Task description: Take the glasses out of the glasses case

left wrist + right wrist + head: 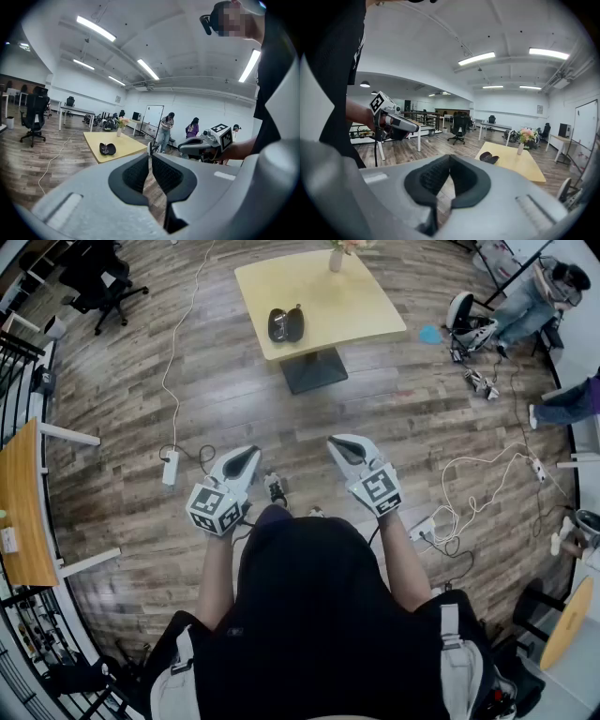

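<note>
While the glasses case (286,324) lies on the desk (356,296), toward its near left corner, the left hand-held gripper (246,459) and right hand-held gripper (344,448) hang well short of the desk. Both are pressed together and empty, which is likely a carrying posture, with the reach not yet begun.

We are finding no words, brands or numbers that we can read anywhere, and we are seeing only black-and-white square markers (214,507), bearing no letters, on the left gripper (248,456) and the right gripper (339,445).
</note>
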Demonstrator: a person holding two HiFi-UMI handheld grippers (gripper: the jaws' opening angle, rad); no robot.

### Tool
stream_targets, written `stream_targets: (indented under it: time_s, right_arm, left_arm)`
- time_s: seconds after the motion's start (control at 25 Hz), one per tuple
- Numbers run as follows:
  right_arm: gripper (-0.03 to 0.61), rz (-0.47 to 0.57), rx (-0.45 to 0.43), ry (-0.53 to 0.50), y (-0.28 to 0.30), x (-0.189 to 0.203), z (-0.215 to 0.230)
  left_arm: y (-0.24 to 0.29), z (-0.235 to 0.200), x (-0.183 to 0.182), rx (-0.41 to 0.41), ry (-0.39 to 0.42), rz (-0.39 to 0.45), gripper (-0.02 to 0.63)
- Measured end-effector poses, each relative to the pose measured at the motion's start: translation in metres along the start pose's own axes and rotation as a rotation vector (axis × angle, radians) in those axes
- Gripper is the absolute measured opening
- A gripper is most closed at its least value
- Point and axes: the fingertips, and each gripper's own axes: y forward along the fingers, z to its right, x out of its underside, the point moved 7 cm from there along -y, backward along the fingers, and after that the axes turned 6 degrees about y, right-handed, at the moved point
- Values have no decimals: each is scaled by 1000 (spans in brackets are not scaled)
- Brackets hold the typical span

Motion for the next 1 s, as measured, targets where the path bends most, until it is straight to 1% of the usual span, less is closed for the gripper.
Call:
stream_targets:
  time_s: [0.32,0.56,1.0]
  right_arm:
    - [3,-4,11,3,39,-10,21]
    - [3,-2,6,28,70,-19,29]
    - [3,-37,37,25,132,-33,43]
  left_arm:
    - [20,-44,-3,9,-13,-13,32]
    - [28,-77,-6,14,-25,-26,32]
    - [49,-144,-15,63,-22,-25,32]
